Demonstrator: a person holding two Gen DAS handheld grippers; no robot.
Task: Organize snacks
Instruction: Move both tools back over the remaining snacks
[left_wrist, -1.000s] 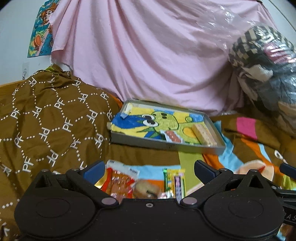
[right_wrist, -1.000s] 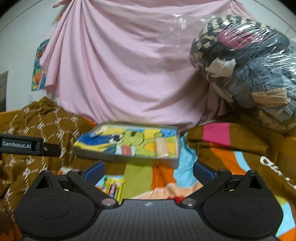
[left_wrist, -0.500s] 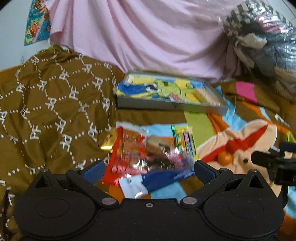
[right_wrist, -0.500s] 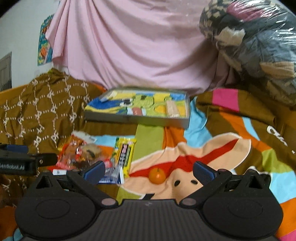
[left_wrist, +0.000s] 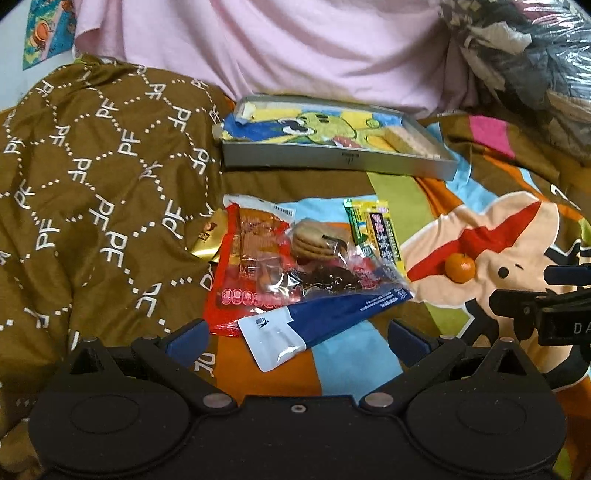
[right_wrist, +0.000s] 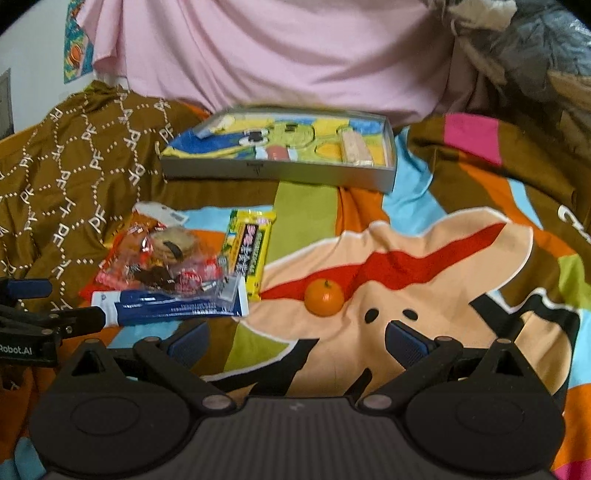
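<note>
Several snacks lie piled on a colourful blanket: a red packet (left_wrist: 246, 266), a clear bag of round biscuits (left_wrist: 317, 243), a blue-and-white pouch (left_wrist: 325, 314), a yellow-green bar (left_wrist: 376, 229) and a gold wrapper (left_wrist: 211, 236). A small orange (left_wrist: 460, 267) lies to their right. Behind them stands a grey tray (left_wrist: 332, 160) with a cartoon lining and a wafer pack (left_wrist: 406, 142). My left gripper (left_wrist: 297, 338) is open just before the pouch. My right gripper (right_wrist: 297, 339) is open, with the orange (right_wrist: 324, 297) slightly beyond it and the snack pile (right_wrist: 170, 269) to its left.
A brown patterned cloth (left_wrist: 92, 166) is heaped at the left. A pink sheet (left_wrist: 295, 48) hangs behind the tray. A plastic-wrapped bundle of clothes (left_wrist: 524, 48) sits at the back right. The right gripper shows at the right edge of the left wrist view (left_wrist: 546, 306).
Both grippers have tilted down and drawn closer over the blanket, so the snack pile and the orange now lie in full view. Both stay open.
</note>
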